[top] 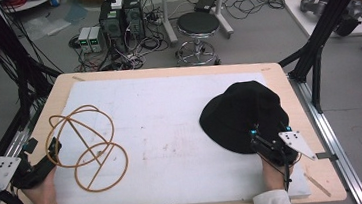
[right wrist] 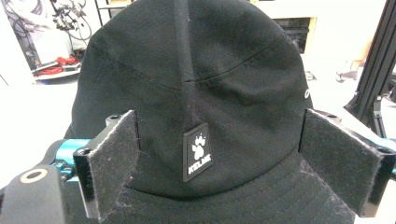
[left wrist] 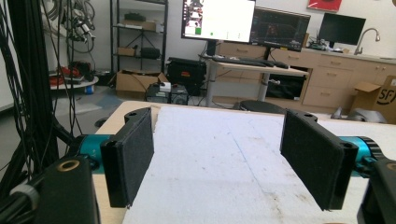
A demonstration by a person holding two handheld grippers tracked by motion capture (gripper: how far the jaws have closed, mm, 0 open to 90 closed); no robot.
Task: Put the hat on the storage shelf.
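A black bucket hat (top: 243, 113) lies on the right side of the white sheet (top: 172, 133). In the right gripper view its crown (right wrist: 196, 70) rises straight ahead, with a small paw label (right wrist: 197, 151) above the brim. My right gripper (top: 259, 139) is at the hat's near edge. It (right wrist: 233, 163) is open, its pads (right wrist: 114, 161) on either side of the brim without pressing it. A brown hoop frame (top: 85, 149) stands at the left. My left gripper (top: 52, 150) sits by the frame's left edge; it (left wrist: 224, 163) is open, with bare sheet between the jaws.
The sheet covers most of a wooden table (top: 287, 79). A black stool (top: 197, 25), computer boxes (top: 120, 17) and loose cables sit on the floor beyond the far edge. Black frame posts (top: 322, 28) stand at the table's right and left sides.
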